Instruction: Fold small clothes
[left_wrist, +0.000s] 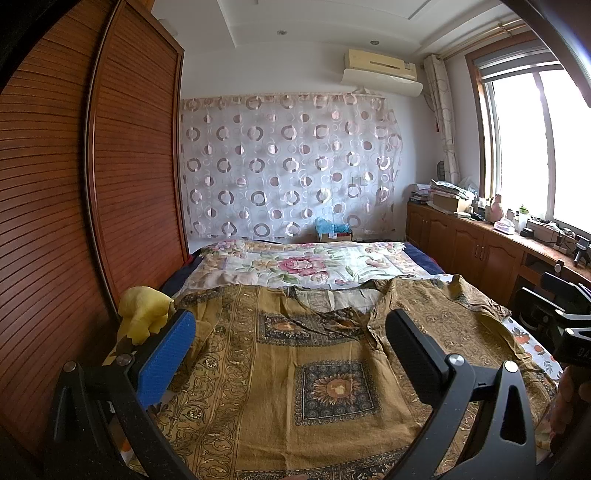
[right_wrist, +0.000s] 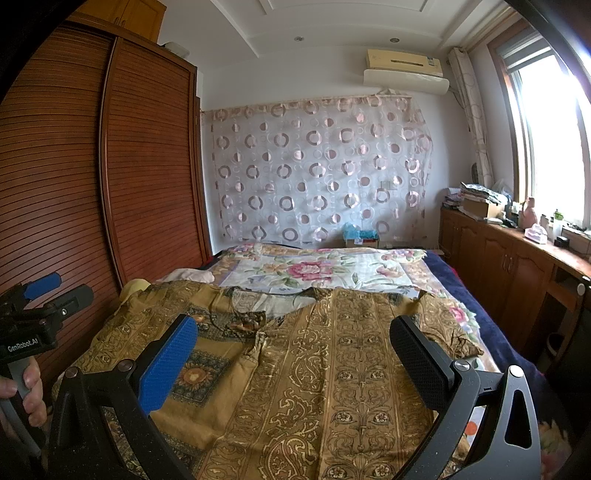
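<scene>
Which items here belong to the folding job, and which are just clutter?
Job: patterned mustard garment spread on the bed, left gripper and right gripper, both open above it.

Clutter: yellow cloth, floral quilt, cardboard box, cabinet-top items.

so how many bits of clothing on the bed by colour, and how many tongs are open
brown patterned top: 1
yellow garment: 1
cream garment: 1
open tongs: 2, left and right, both holding nothing
total: 3 clothes, 2 tongs
</scene>
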